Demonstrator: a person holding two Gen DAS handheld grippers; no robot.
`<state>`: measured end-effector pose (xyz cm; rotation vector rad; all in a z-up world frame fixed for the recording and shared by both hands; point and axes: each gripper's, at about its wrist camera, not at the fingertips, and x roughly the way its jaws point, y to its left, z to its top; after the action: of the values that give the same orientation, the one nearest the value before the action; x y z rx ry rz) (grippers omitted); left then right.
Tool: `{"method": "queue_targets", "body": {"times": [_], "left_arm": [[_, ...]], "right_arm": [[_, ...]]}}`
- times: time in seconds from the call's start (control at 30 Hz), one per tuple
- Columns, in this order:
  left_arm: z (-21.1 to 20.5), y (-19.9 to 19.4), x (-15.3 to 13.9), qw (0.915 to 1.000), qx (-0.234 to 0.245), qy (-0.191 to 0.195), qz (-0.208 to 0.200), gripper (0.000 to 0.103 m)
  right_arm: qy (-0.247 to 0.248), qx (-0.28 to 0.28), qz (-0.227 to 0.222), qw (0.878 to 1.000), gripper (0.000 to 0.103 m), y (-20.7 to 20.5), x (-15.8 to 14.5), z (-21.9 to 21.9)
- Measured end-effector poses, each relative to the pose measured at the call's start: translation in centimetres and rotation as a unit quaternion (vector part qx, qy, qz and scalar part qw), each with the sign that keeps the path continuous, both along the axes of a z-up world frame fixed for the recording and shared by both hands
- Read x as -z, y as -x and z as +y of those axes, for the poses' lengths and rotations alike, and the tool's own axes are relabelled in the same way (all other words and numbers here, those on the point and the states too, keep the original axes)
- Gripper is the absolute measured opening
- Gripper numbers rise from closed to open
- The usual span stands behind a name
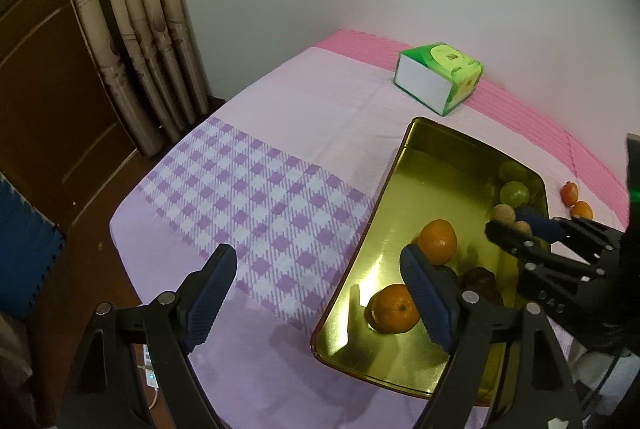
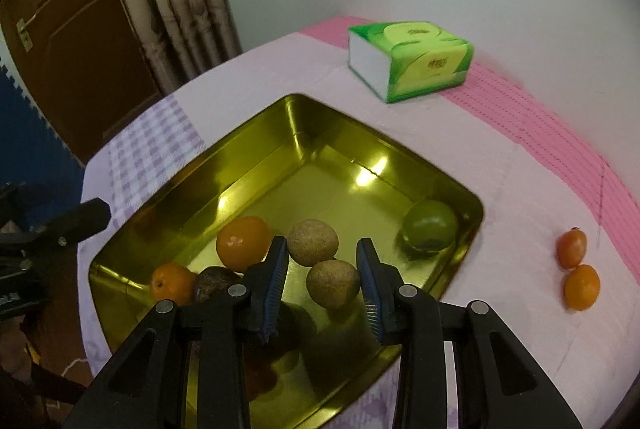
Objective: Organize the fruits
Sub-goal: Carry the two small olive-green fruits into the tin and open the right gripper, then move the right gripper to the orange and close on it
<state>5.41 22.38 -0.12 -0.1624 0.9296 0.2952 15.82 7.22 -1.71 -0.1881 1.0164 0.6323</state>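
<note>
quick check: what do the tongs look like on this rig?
Both the left tongs and right tongs match: black angular plastic linkages with triangular cutouts, round silver pivot pins, and blue ribbed pads lining each finger. No markings visible.

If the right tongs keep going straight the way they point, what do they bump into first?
Probably the nearer brown fruit: it sits between the open fingers of the right tongs, over the gold tray. A second brown fruit lies just beyond it. Whether the pads already touch it is unclear.
</note>
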Motion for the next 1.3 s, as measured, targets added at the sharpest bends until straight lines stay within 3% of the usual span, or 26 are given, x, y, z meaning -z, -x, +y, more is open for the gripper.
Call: {"method": "queue_targets", "body": {"times": [0.67, 0.87, 1.07, 1.3], "left_arm": [[-0.4, -0.2, 0.6, 0.9999, 0.008, -0.002, 0.007, 0.081], [-0.4, -0.3, 0.7, 0.9999, 0.009, -0.003, 0.009, 0.081], [-0.5, -0.3, 0.7, 0.9999, 0.008, -0.003, 0.009, 0.081], [-0.6, -0.2, 0.9, 0.9998, 0.012, -0.005, 0.012, 0.081]], "right_arm": [[0.009, -0.005, 0.003, 1.000, 0.037, -0.1, 1.1, 0.6], [-0.006, 0.006, -0.011, 1.000, 0.053, 0.1, -0.1, -0.1], [-0.031, 0.031, -0.027, 0.999, 0.053, 0.2, -1.9, -2.8], [-0.020, 0.094, -0.037, 0.995, 0.054, -0.8, -2.0, -8.9]]}}
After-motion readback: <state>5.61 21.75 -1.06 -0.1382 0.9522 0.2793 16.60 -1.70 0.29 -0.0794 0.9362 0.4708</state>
